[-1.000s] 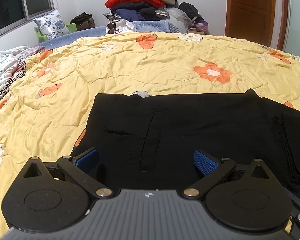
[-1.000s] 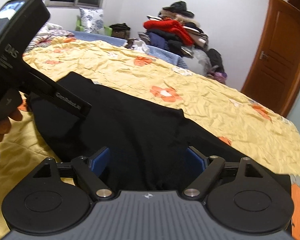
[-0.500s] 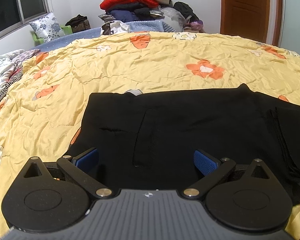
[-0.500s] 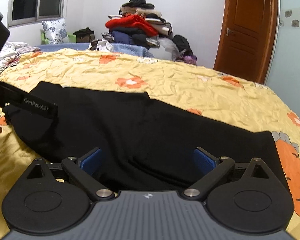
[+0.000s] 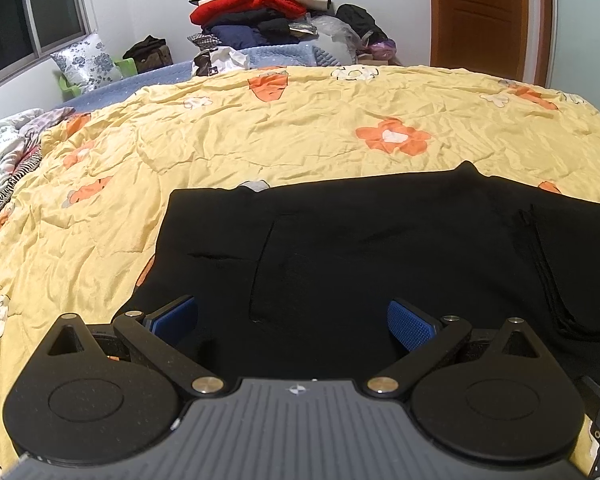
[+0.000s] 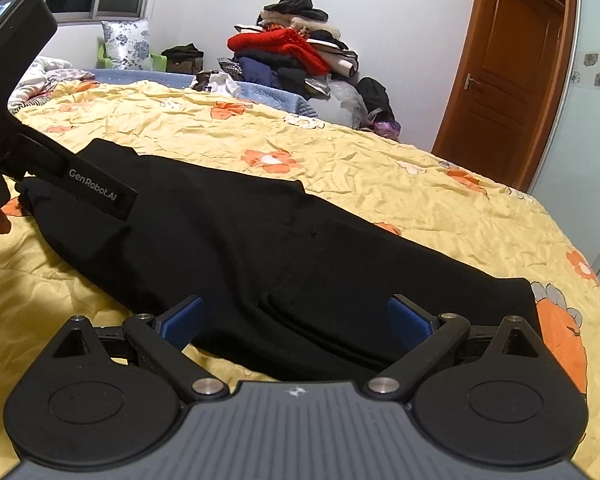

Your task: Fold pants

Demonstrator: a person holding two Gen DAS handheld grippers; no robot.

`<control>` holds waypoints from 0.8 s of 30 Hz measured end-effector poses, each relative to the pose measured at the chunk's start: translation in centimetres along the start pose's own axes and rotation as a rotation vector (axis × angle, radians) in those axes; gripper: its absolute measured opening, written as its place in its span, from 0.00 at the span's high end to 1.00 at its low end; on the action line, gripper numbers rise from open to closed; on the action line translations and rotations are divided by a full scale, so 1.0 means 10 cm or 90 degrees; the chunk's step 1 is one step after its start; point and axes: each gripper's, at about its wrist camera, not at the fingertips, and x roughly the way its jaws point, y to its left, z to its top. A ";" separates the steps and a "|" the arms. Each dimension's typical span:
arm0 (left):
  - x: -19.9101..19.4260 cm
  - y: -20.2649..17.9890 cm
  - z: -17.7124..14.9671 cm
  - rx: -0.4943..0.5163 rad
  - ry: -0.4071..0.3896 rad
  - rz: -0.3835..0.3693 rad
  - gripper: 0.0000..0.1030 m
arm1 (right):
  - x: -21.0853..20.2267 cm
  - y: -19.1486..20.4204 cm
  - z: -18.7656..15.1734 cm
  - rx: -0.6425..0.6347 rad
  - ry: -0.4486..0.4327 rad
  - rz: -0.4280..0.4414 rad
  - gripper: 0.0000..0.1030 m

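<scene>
Meanwhile, black pants [image 5: 380,248] are lying on the yellow flowered bedspread [image 5: 260,136] (clothes pile [image 5: 260,12] behind). Left gripper [image 5: 292,320] and right gripper [image 6: 296,320] are both hovering with jaws apart, the right's having just been opening.

We see open yellow quilt [image 5: 300,128] at twelve o'clock, clothes pile [image 5: 260,12] beyond, left gripper [image 6: 40,152] blocking ten o'clock.

pants [image 5: 380,248] lie flat on the quilt [image 5: 260,136], lower half of frame | my left gripper [image 5: 292,320] sits over their near edge | clothes heap [image 5: 260,12] behind the bed, top centre | door [image 5: 480,16] upper right | pillow [image 5: 84,60] upper left
</scene>
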 end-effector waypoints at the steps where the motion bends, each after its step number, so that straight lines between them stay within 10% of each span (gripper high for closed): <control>1: -0.01 0.00 0.00 0.001 0.000 -0.001 0.00 | 0.00 -0.01 0.00 0.001 0.001 0.001 0.04; 24: -0.07 -0.12 -0.03 0.015 0.000 -0.009 0.00 | -0.15 -0.20 -0.08 0.037 -0.019 0.015 0.04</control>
